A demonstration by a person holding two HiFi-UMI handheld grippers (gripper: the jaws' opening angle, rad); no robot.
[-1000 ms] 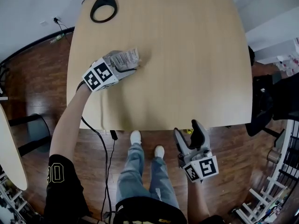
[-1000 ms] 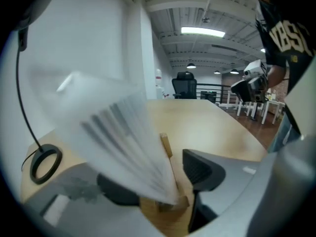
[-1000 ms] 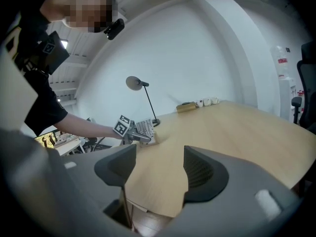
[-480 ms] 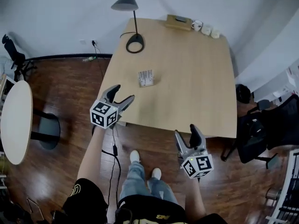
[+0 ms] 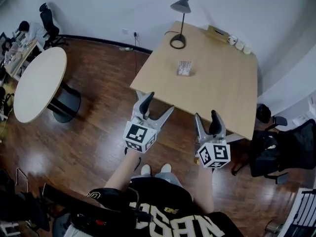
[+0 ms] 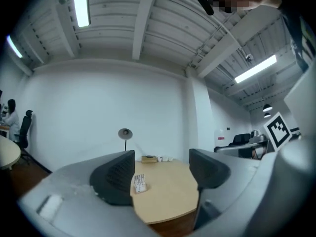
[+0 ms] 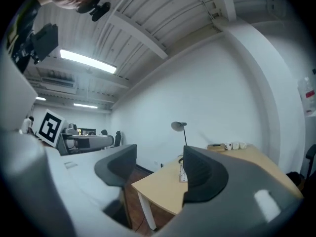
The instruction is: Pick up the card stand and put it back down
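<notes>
The card stand (image 5: pixel 184 67), a small holder with white printed cards, stands alone on the light wooden table (image 5: pixel 222 88). Both grippers hang over the wooden floor, well short of the table's near edge. My left gripper (image 5: pixel 159 104) is opening, with nothing between its jaws. My right gripper (image 5: pixel 206 116) is closing, also on nothing. In the left gripper view the card stand (image 6: pixel 139 183) shows far off on the table (image 6: pixel 168 196), past the left gripper (image 6: pixel 160 172). In the right gripper view the right gripper (image 7: pixel 158 169) partly hides the card stand (image 7: pixel 182 175).
A black desk lamp (image 5: pixel 180 21) stands at the table's far left corner. A flat box (image 5: pixel 217 32) and white cups (image 5: pixel 240 45) sit along its far edge. A round white table (image 5: pixel 37 85) is on the left and a black office chair (image 5: pixel 281 149) on the right.
The left gripper has left the card stand on the table and drawn back toward the person. The head view has pulled far back, so the whole table now shows.
</notes>
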